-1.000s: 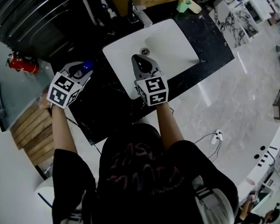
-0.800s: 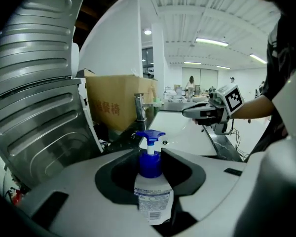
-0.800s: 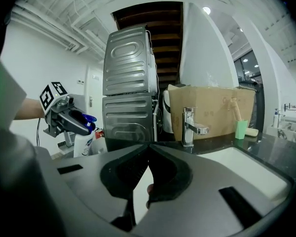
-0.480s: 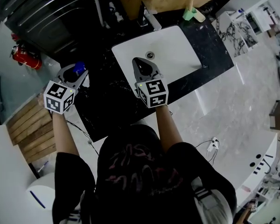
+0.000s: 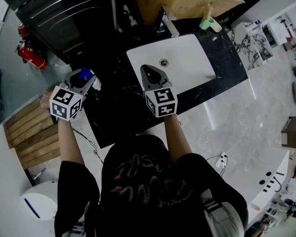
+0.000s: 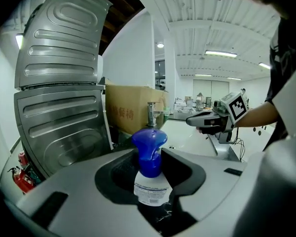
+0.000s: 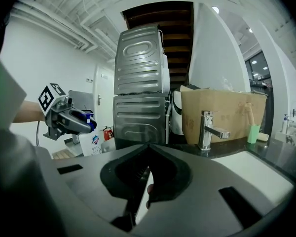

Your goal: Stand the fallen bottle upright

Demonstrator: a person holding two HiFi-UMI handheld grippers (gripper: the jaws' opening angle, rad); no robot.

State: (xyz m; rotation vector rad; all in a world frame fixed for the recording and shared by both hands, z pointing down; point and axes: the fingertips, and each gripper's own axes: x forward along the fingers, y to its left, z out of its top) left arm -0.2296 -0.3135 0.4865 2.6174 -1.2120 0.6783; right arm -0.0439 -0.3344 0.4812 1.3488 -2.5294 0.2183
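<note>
Going left to right: my left gripper (image 5: 82, 80) is clamped on the bottle (image 6: 149, 169), jaws round its white shoulder just under the blue pump top. It sits upright in the grip at the left end of the black counter (image 5: 113, 115); can't tell if its base touches down. My right gripper (image 5: 147, 70) has its jaws together, nothing in them, over the near-left corner of the white sink (image 5: 192, 63).
</note>
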